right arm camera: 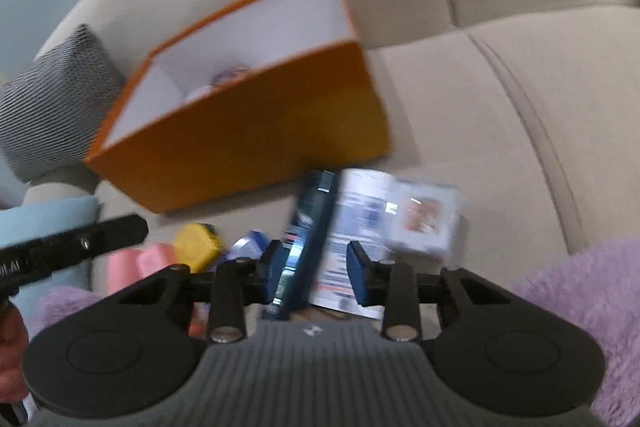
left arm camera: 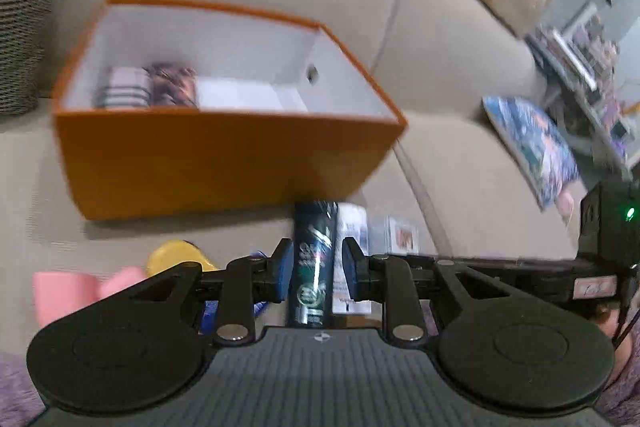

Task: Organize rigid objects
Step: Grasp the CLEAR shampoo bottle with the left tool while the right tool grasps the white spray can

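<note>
Left hand-held gripper [left arm camera: 316,275]: I read its jaws as set narrow. The dark bottle [left arm camera: 314,259] shows in the gap. One pad meets the bottle's edge and a sliver of space shows at the other. I cannot tell whether the pads press on it.

Right hand-held gripper [right arm camera: 316,275]: the jaws stand apart. The same bottle shows beside the 9 o'clock finger, and a white printed carton [right arm camera: 360,211] fills the rest of the gap. No pad visibly clamps either item.

Position of the work item: the bottle lies on the sofa [left arm camera: 460,187] at 12 o'clock from both grippers, lengthwise along the view. Its far end reaches the base of the orange box [left arm camera: 224,163]. The carton touches it on the 3 o'clock side, with a small clear pack [right arm camera: 426,223] beyond the carton. A yellow item [right arm camera: 198,241] and a pink item [left arm camera: 64,291] lie at 9 to 10 o'clock.

Handling, as I judge it:
- Body: stiff, will not yield under the pads.
- Surface: glossy, so probably slippery.
- Weight: likely light to moderate.
- Grip point: across the narrow width at mid-length, clear of the carton.

Farther off, the orange box stands open at 11 o'clock. It holds a striped item [left arm camera: 124,93] and has free space toward its 3 o'clock end.
</note>
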Demonstrator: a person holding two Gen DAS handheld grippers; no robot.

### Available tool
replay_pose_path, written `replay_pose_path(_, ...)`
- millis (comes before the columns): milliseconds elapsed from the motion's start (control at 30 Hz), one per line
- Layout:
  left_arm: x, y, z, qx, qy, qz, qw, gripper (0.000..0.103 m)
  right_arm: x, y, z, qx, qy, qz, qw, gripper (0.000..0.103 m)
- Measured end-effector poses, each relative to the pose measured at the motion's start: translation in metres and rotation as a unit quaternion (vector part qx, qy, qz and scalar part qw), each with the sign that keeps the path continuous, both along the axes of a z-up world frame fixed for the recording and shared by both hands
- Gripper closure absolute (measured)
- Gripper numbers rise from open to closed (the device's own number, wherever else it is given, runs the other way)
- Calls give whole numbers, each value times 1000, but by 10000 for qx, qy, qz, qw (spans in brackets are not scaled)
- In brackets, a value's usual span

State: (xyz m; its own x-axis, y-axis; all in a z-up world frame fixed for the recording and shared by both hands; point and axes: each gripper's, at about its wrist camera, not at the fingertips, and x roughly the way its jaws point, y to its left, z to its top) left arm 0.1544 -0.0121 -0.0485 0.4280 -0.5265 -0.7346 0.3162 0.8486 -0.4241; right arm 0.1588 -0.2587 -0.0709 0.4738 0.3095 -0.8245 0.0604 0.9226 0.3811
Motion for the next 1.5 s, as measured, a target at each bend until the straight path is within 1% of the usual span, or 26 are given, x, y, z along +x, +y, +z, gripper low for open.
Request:
replay_pose_path(133,13,-27,-23,198,326,-111,9992,74,1,-10,-12,229,114,-91,9996,68)
replay_pose_path(233,25,-39,-43,287,548,-154,9980,74,-1,-14,-25,269,219,-104,9993,68)
replay_pose_path(433,35,-49,-66,574,879,-261,9941,74,6,-29,-52,564,454,-365,9967,67)
replay_pose_path(467,38,-51,-68,594,935,-288,9934,68,9,-30,-55,668,472,-375,9959,67)
replay_pose_path(500,40,-53,-71,593,996,-294,9928,63,11,-31,-57,740,483,-367,9954,66)
replay_pose_path(600,46,-55,-79,598,1168,-322,9908,54,18,-32,-61,759,580,-353,9948,66)
replay_pose_path(700,49,-56,-86,586,1263,-381,9895,52,25,-31,-71,845,772,-329,9929,66)
replay_pose_path(733,51,-56,-89,571,1309,-377,9890,52,27,-30,-75,837,800,-329,9927,68)
replay_pose_path(833,56,-52,-95,477,1472,-356,9873,51,33,-32,-83,1006,839,-365,9907,69)
replay_pose_path(933,60,-51,-96,501,1546,-438,9857,52,36,-35,-86,1188,870,-414,9882,69)
replay_pose_path(1033,65,-55,-97,510,1594,-491,9847,54,36,-36,-87,1252,880,-416,9873,69)
replay_pose_path(1100,64,-54,-96,524,1573,-479,9850,54,35,-36,-85,1265,851,-406,9875,70)
replay_pose_path(1200,58,-56,-91,559,1481,-425,9865,55,32,-35,-84,1226,749,-383,9889,77)
replay_pose_path(1267,51,-57,-86,590,1406,-359,9877,55,29,-26,-81,1105,576,-293,9918,81)
replay_pose_path(1400,42,-54,-80,637,1367,-219,9883,55,21,-14,-64,783,161,-38,9968,83)
replay_pose_path(1500,37,-44,-75,499,1371,40,9893,56,19,-7,-55,637,-27,118,9979,84)
